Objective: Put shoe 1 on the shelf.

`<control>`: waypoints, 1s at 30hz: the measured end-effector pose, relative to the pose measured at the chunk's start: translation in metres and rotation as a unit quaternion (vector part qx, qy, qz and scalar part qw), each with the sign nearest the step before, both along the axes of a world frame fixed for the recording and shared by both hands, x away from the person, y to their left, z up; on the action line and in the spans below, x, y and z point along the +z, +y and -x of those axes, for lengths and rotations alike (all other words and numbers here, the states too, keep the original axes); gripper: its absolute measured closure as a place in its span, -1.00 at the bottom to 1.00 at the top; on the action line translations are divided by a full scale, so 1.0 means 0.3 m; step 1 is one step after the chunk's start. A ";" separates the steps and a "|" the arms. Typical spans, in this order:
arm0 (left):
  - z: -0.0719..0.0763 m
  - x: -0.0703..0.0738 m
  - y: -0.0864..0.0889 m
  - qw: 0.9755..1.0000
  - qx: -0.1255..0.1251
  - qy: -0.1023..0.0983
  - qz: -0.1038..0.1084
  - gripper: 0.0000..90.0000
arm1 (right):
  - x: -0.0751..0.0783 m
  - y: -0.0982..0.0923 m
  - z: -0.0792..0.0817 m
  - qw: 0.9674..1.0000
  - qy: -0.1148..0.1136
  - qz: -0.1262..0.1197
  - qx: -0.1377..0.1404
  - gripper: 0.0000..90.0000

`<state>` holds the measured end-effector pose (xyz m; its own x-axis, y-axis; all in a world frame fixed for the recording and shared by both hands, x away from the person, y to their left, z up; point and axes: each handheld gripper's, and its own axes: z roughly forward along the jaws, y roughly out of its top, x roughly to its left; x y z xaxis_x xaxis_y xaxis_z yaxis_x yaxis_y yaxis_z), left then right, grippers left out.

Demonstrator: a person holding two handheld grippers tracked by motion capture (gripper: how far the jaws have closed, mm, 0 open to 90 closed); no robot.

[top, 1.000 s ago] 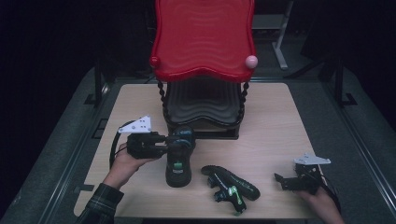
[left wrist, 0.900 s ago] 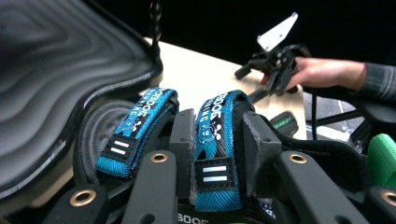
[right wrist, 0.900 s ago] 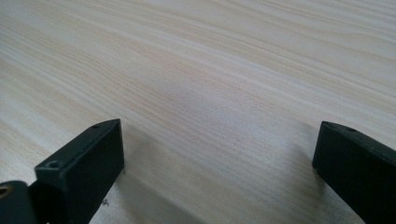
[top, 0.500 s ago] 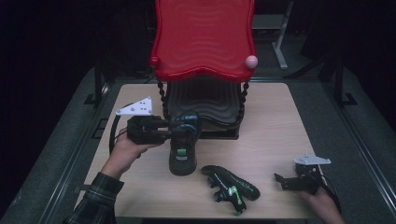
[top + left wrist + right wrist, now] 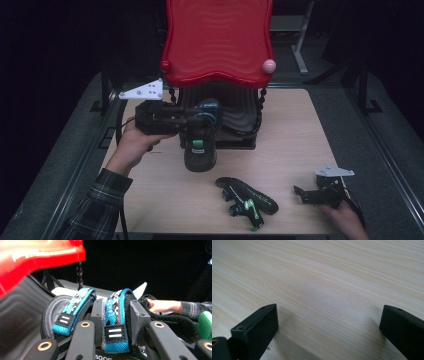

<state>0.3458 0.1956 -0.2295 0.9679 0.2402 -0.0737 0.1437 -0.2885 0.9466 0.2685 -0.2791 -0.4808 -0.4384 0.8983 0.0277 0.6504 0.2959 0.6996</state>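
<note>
At the left of the high view, the left gripper [image 5: 192, 119] is held level above the counter [image 5: 300, 140], pointing toward the middle, with its grey three-cornered plate on top. Its jaws are clamped on a black shoe [image 5: 201, 137] with blue straps, which hangs clear of the wood with its toe tipped down toward the person. In the left gripper view the two jaws squeeze one blue strap [image 5: 114, 315] between them, while a second blue strap [image 5: 72, 311] lies just beside the jaws on the left.

Just behind the lifted shoe stands a shoe rack [image 5: 218, 45]: a red wavy top shelf with round knobs at its front corners, a black shelf beneath it, and twisted black posts between the two. The shoe's heel end sits close to the front of the black shelf, below the red edge.

Nearer the person, right of centre, a second black shoe [image 5: 247, 197] with green trim lies on its side on the counter, well apart from the held one.

At the far right, the right gripper [image 5: 305, 195] rests low by the counter's front edge. Its jaws stand wide apart, with only bare wood between them in the right gripper view.
</note>
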 end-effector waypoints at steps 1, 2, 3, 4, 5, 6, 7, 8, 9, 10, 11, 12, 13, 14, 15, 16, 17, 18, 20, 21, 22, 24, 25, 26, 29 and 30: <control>-0.003 0.013 -0.001 1.000 -0.001 -0.003 0.001 0.52 | 0.000 0.000 0.000 1.000 0.000 0.000 0.000 -0.97; -0.003 0.013 -0.001 1.000 -0.001 -0.003 0.001 0.52 | 0.000 0.000 0.000 1.000 0.000 0.000 0.000 -0.97; -0.005 0.030 -0.003 1.000 -0.003 -0.007 0.002 0.52 | 0.000 0.000 0.000 1.000 0.000 0.000 0.000 -0.97; -0.009 0.053 -0.004 1.000 -0.003 -0.012 0.004 0.52 | 0.000 0.000 0.000 1.000 0.000 0.001 0.000 -0.97; -0.011 0.065 -0.005 1.000 -0.002 -0.016 0.005 0.52 | -0.001 -0.001 -0.001 1.000 -0.001 0.001 0.001 -0.97; -0.016 0.080 -0.006 1.000 0.000 -0.021 0.006 0.53 | 0.000 0.000 0.000 1.000 0.000 0.001 0.000 -0.97; -0.016 0.080 -0.006 1.000 0.000 -0.021 0.006 0.53 | 0.000 0.000 0.000 1.000 -0.001 0.001 0.000 -0.97; -0.025 0.100 -0.008 1.000 0.001 -0.024 0.008 0.53 | 0.000 0.000 -0.001 1.000 -0.001 0.001 0.000 -0.97; -0.030 0.112 -0.010 1.000 0.002 -0.026 0.010 0.53 | 0.000 0.000 0.000 1.000 -0.001 0.001 0.000 -0.97; -0.036 0.123 -0.012 1.000 0.002 -0.028 0.011 0.53 | 0.000 0.000 0.000 1.000 0.000 0.001 0.000 -0.97; -0.042 0.134 -0.014 0.999 0.002 -0.029 0.012 0.53 | 0.000 0.000 0.000 1.000 0.000 0.001 0.000 -0.97; -0.048 0.146 -0.017 0.999 0.003 -0.032 0.012 0.53 | 0.000 0.000 0.000 1.000 0.000 0.001 0.000 -0.97; -0.055 0.159 -0.020 0.999 0.002 -0.034 0.009 0.53 | 0.000 0.000 0.000 1.000 0.000 0.001 0.000 -0.97; -0.062 0.170 -0.024 0.999 0.001 -0.035 0.010 0.53 | 0.000 -0.001 0.000 1.000 0.000 0.001 0.001 -0.97; -0.069 0.182 -0.027 0.999 0.000 -0.035 0.011 0.53 | 0.000 -0.001 0.000 1.000 0.000 0.001 0.001 -0.97; -0.075 0.193 -0.029 0.999 -0.003 -0.036 0.014 0.53 | 0.000 -0.001 0.000 1.000 0.000 0.001 0.001 -0.97; -0.081 0.205 -0.031 0.999 -0.003 -0.038 0.015 0.53 | 0.000 -0.001 0.000 1.000 0.000 0.001 0.001 -0.97; -0.086 0.217 -0.033 0.999 -0.003 -0.039 0.016 0.53 | 0.000 -0.001 0.000 1.000 0.000 0.001 0.002 -0.97; -0.094 0.240 -0.036 0.999 -0.005 -0.045 0.023 0.53 | 0.000 -0.001 0.001 1.000 0.000 0.000 0.002 -0.97; -0.099 0.253 -0.038 0.999 -0.004 -0.049 0.022 0.53 | 0.000 -0.002 0.001 1.000 0.000 0.000 0.002 -0.97; -0.105 0.265 -0.039 0.998 -0.001 -0.053 0.021 0.53 | 0.000 -0.002 0.001 1.000 0.000 0.000 0.003 -0.97; -0.113 0.276 -0.040 0.998 0.000 -0.056 0.021 0.53 | 0.000 -0.002 0.001 1.000 0.000 0.000 0.003 -0.97; -0.136 0.299 -0.039 0.998 0.004 -0.061 0.020 0.53 | 0.000 -0.002 0.001 1.000 0.000 0.000 0.003 -0.97; -0.149 0.312 -0.037 0.998 0.006 -0.064 0.018 0.53 | 0.000 -0.002 0.002 1.000 0.000 0.000 0.003 -0.97; -0.190 0.355 -0.031 0.997 0.015 -0.076 0.017 0.53 | 0.000 -0.002 0.002 1.000 0.000 0.000 0.004 -0.97; -0.204 0.368 -0.029 0.996 0.019 -0.081 0.017 0.53 | 0.000 -0.002 0.002 1.000 0.001 0.000 0.004 -0.97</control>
